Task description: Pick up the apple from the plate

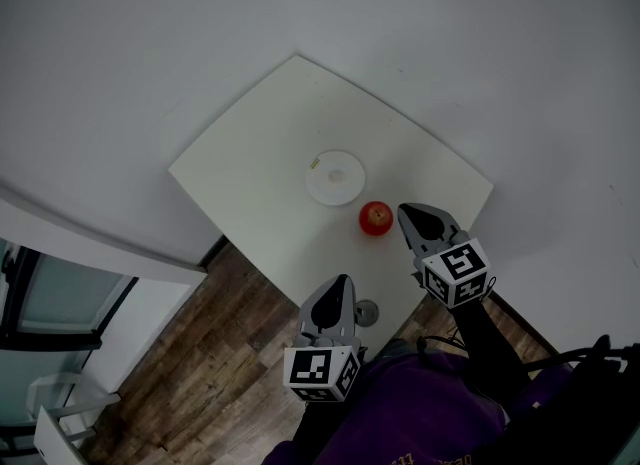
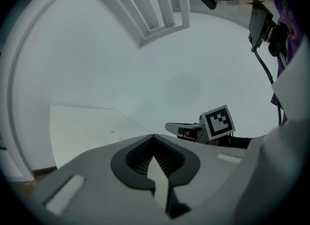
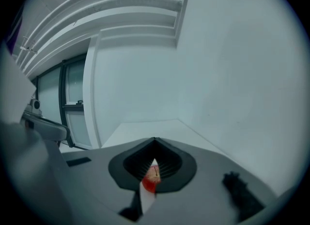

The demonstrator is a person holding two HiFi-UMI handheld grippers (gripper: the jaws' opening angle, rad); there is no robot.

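Purple sleeve (image 1: 420, 418) lowest in the head view. Left gripper (image 1: 340, 283) clenched, nothing in it, over the near table (image 1: 260, 143) edge. Right gripper (image 1: 405, 211) also clenched and empty, tips just beside the apple (image 1: 376, 218). Apple sits on the table, off the plate (image 1: 340, 189), just beside its rim.
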